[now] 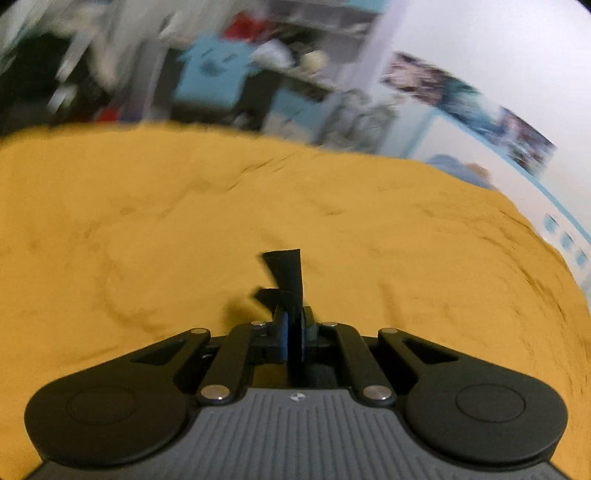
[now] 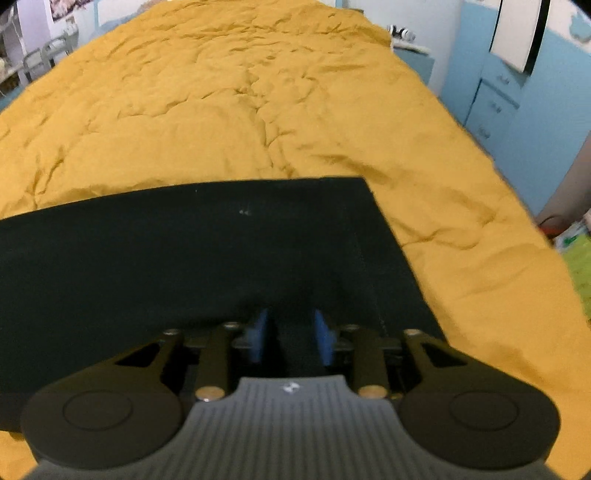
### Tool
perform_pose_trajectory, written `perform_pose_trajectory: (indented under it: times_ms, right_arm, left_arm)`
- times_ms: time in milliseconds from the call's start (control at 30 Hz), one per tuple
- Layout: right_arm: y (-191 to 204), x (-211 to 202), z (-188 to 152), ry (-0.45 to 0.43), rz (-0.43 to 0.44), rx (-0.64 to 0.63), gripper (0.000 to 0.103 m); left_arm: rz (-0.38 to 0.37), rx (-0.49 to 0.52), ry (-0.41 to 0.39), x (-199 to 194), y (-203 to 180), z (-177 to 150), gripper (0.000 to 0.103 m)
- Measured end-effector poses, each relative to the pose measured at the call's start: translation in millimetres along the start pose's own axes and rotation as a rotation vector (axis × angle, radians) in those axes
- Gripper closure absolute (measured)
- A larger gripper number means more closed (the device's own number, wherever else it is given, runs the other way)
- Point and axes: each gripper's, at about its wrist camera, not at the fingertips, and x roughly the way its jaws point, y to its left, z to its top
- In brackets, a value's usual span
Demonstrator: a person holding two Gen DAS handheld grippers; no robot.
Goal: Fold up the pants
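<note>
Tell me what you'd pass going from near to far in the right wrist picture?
right tool → black pants → wrinkled yellow bedspread → blue wall.

The pants (image 2: 184,258) run off the frame's left edge (room blurred).

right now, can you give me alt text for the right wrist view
A flat black fabric pair of pants lies on a wrinkled mustard-yellow bedspread. The right gripper stands open over its near edge, blue pads apart. Pale blue cabinets stand at the right.
</note>
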Motion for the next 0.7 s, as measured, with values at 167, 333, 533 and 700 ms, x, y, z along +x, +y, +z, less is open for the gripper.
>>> perform_pose_trajectory:
  times_ms: [167,333,533,700]
  right_arm:
    - [12,-36,0,-0.019,-0.024,0.001,0.036]
    - [14,-64,-9,-0.052,0.004,0.004,0.035]
    - [11,-78,-20,-0.064,0.027,0.003,0.035]
    - [14,-79,-29,-0.057,0.039,-0.030,0.035]
  left_arm:
    - [-0.052,0.208,-0.066,-56,-81,-5,0.098]
    - [-0.123,0.454,-0.101,-98,-174,-42,0.097]
    - [-0.211,0.741,-0.116,-131,-267,-127,0.097]
    - [-0.278,0.949,0.003,-123,-301,-223,0.097]
